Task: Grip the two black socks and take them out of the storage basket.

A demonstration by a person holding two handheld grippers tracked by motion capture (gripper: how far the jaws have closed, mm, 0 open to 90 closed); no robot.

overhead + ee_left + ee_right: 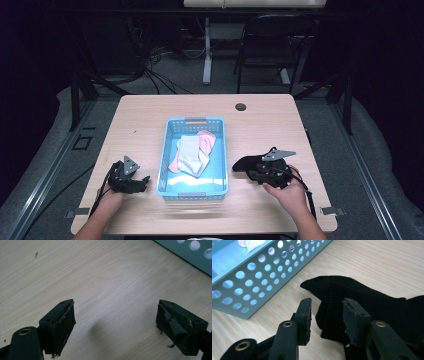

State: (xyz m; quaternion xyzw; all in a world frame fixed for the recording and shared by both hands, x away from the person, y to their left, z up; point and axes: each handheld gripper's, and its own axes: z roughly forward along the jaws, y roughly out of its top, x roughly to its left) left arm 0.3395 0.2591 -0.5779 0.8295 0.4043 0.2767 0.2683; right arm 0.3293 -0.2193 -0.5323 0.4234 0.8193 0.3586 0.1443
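With the left tongs (115, 325) spread empty over bare worktop (100, 272), the half-parted right tongs (325, 320) should clench the black sock's (367, 300) doubled edge squarely.

The light wood-grain tabletop (150, 120) is pale beige with fine streaks. The light-blue perforated plastic basket (167, 150) has walls patterned with rows of round holes. Inside it lie a pink cloth (207, 140) and a white cloth (190, 152). The black ribbed sock (362, 300), near the right edge, is uniformly black with fine knit ribs. Both grippers are black.
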